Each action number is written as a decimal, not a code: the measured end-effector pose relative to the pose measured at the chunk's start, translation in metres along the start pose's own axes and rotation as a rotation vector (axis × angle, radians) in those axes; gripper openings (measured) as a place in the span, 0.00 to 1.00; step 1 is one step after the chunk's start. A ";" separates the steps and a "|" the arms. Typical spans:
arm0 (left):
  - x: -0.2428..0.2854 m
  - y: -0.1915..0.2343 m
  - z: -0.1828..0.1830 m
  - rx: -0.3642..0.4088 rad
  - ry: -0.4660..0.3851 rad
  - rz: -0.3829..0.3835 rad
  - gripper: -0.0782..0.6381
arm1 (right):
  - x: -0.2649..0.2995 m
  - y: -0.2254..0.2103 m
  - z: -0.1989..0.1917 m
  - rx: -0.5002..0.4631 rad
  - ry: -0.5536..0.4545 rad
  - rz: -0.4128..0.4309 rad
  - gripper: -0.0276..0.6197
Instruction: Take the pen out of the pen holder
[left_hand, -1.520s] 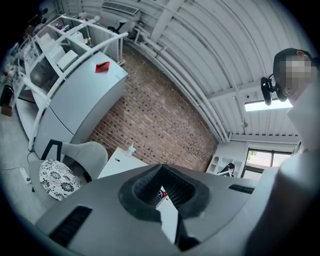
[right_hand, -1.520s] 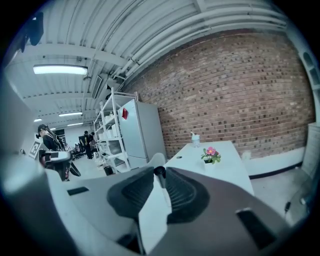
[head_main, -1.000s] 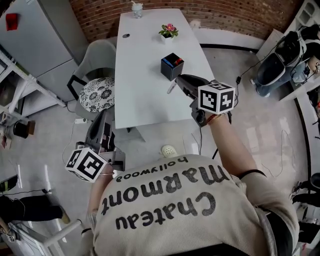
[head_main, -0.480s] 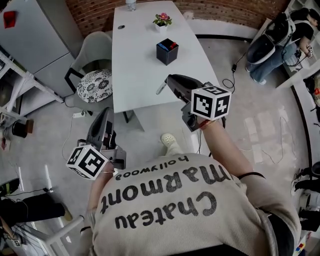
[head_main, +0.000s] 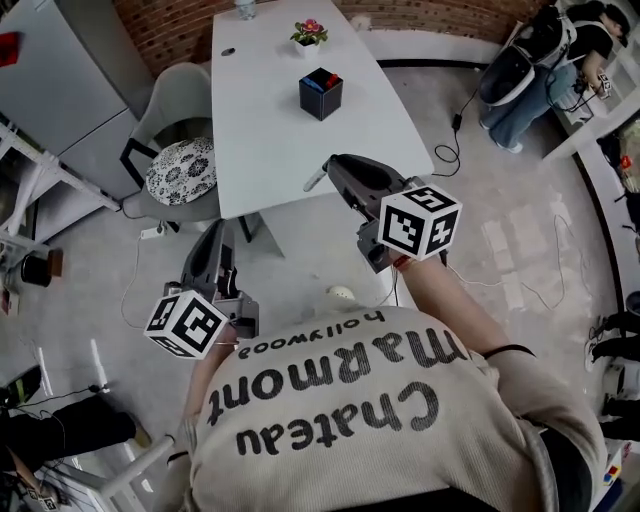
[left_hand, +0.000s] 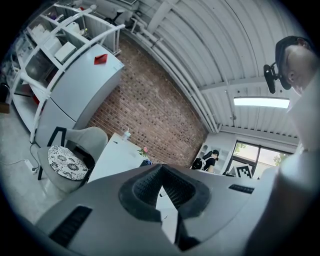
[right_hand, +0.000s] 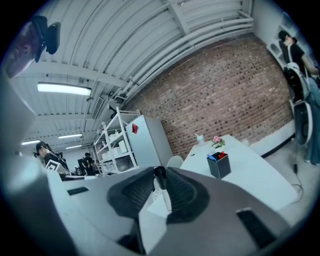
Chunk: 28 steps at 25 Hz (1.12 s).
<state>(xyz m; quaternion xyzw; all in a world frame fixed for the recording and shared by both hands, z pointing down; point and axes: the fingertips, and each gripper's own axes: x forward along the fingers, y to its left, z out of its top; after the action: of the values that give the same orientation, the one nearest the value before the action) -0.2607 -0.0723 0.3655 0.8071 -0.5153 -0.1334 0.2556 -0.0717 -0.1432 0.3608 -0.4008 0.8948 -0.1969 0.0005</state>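
Note:
The pen holder (head_main: 321, 93) is a dark cube standing on the white table (head_main: 260, 150), with blue and red items sticking out; it also shows in the right gripper view (right_hand: 219, 165). My right gripper (head_main: 330, 172) hangs over the table's near edge, well short of the holder, and is shut on a white pen (head_main: 314, 180) with a dark cap (right_hand: 160, 174). The pen stands out between the pads (right_hand: 182, 192). My left gripper (head_main: 214, 236) is low over the floor beside the table, shut with nothing in it (left_hand: 160, 169).
A small flower pot (head_main: 307, 33) and a cup (head_main: 246, 8) stand at the table's far end. A grey chair with a patterned cushion (head_main: 180, 168) is at the table's left. Cables (head_main: 455, 140) trail over the floor on the right, near a seated person (head_main: 520, 70).
Both grippers have drawn back from the table toward the person. The right one carried the pen from beside the holder to the table's near edge. The left one sank a little.

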 end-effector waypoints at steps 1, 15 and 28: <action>0.002 -0.001 -0.001 -0.002 0.000 -0.003 0.11 | -0.001 0.000 -0.001 -0.001 -0.001 0.004 0.17; 0.040 -0.030 -0.013 -0.014 0.017 -0.037 0.11 | -0.027 -0.037 -0.001 -0.023 0.041 -0.021 0.17; 0.064 -0.066 -0.024 -0.032 0.016 -0.034 0.11 | -0.061 -0.079 0.029 -0.031 0.032 -0.056 0.17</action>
<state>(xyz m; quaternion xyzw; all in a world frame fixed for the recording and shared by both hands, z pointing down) -0.1710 -0.1008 0.3516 0.8126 -0.4971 -0.1398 0.2701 0.0309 -0.1566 0.3523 -0.4225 0.8860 -0.1895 -0.0256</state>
